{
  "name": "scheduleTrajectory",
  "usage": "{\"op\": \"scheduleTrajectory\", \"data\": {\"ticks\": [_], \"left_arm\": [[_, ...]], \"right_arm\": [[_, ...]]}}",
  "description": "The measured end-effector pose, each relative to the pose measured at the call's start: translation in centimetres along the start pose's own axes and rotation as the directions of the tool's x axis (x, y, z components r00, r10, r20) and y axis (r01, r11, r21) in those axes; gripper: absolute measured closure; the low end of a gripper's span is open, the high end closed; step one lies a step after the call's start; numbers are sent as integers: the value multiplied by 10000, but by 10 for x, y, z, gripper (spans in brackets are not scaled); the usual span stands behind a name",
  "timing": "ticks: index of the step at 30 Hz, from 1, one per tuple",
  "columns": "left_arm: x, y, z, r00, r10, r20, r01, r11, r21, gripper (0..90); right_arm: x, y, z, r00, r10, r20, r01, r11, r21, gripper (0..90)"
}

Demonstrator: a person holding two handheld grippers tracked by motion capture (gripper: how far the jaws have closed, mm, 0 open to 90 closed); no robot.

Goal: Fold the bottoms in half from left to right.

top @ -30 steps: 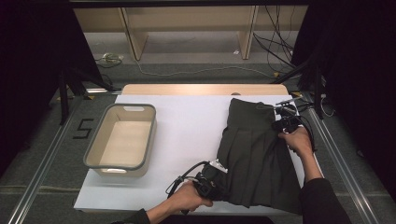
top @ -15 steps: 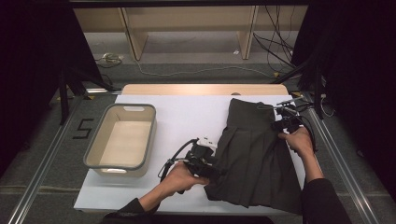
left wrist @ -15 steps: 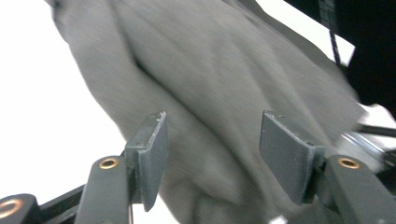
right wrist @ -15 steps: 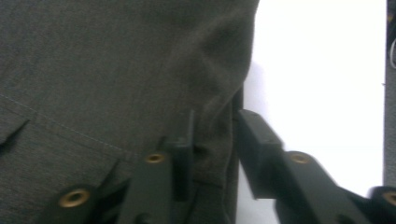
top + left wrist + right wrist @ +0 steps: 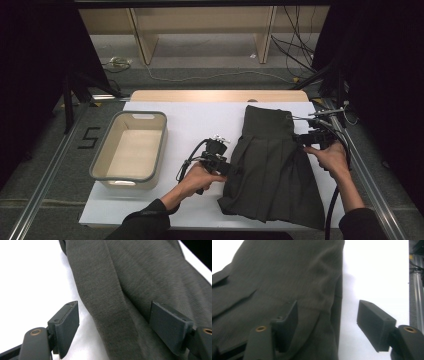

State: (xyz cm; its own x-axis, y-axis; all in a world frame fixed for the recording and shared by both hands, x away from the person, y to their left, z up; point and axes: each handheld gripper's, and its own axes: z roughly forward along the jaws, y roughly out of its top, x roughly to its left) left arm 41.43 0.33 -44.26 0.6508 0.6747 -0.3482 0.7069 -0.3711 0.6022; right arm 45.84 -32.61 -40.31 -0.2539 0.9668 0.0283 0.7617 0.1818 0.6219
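Note:
A dark grey pleated skirt (image 5: 272, 165) lies flat on the right half of the white table (image 5: 200, 122), waistband at the far end. My left gripper (image 5: 234, 170) sits at the skirt's left edge. Its jaws have just been opening, and the folded edge of the skirt (image 5: 117, 302) lies loose between them in the left gripper (image 5: 115, 330) view. My right gripper (image 5: 299, 138) is at the skirt's right edge near the waistband. Its jaws have also just been opening, and in the right gripper (image 5: 327, 325) view the skirt's edge (image 5: 312, 285) runs between them unpinched.
An empty beige basin with a grey rim (image 5: 162, 145) stands on the left of the table. A wooden strip (image 5: 200, 95) runs along the far edge. Metal rails (image 5: 372, 195) flank the table, and cables (image 5: 320, 117) hang at the right.
The left hand slid from the skirt's near hem up along its left edge. Both grippers went from shut on the cloth to open. The skirt's left side now lies flatter.

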Motion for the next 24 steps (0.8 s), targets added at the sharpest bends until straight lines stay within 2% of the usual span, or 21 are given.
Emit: {"op": "scheduleTrajectory", "data": {"ticks": [3, 4, 6, 8, 13, 15, 17, 19, 20, 21, 22, 24], "left_arm": [[-2, 1, 7, 9999, -42, 113, 40, 9997, 228, 235], [-3, 1, 12, 9998, -144, 167, 138, 9994, 321, 232], [-3, 1, 19, 9997, -104, 223, 92, 9985, 531, 234], [-3, 1, 25, 9996, -145, 243, 127, 9973, 717, 238], [1, 2, 34, 9981, -425, 436, 384, 9950, 922, 235], [4, 1, 38, 9948, -785, 650, 708, 9912, 1122, 248], [5, 0, 40, 9907, -990, 938, 880, 9896, 1141, 301], [5, -1, 40, 9904, -940, 1013, 822, 9900, 1150, 442], [3, -1, 41, 9932, -680, 949, 572, 9920, 1126, 482], [3, -1, 41, 9932, -680, 949, 572, 9920, 1126, 518], [2, -1, 39, 9950, -485, 868, 392, 9936, 1056, 583], [2, 0, 39, 9951, -519, 837, 434, 9939, 1011, 678]], "right_arm": [[-2, -10, -2, 9995, 264, -199, -267, 9996, -130, 289], [-3, -13, -2, 9991, 315, -284, -318, 9995, -93, 281], [-4, -20, 0, 9992, 257, -296, -251, 9995, 201, 266], [-5, -25, 0, 9991, 261, -341, -253, 9993, 257, 266], [-8, -35, -3, 9989, 289, -372, -276, 9990, 353, 268], [-11, -43, -2, 9983, 378, -438, -356, 9982, 491, 268], [-12, -49, 1, 9976, 453, -531, -414, 9965, 732, 268], [-13, -54, 4, 9965, 520, -653, -459, 9948, 914, 268], [-13, -56, 6, 9963, 549, -662, -482, 9939, 990, 268], [-13, -57, 8, 9965, 539, -642, -471, 9936, 1031, 268], [-13, -58, 10, 9961, 563, -677, -485, 9925, 1121, 265], [-13, -59, 16, 9953, 603, -757, -498, 9897, 1341, 258]]}}
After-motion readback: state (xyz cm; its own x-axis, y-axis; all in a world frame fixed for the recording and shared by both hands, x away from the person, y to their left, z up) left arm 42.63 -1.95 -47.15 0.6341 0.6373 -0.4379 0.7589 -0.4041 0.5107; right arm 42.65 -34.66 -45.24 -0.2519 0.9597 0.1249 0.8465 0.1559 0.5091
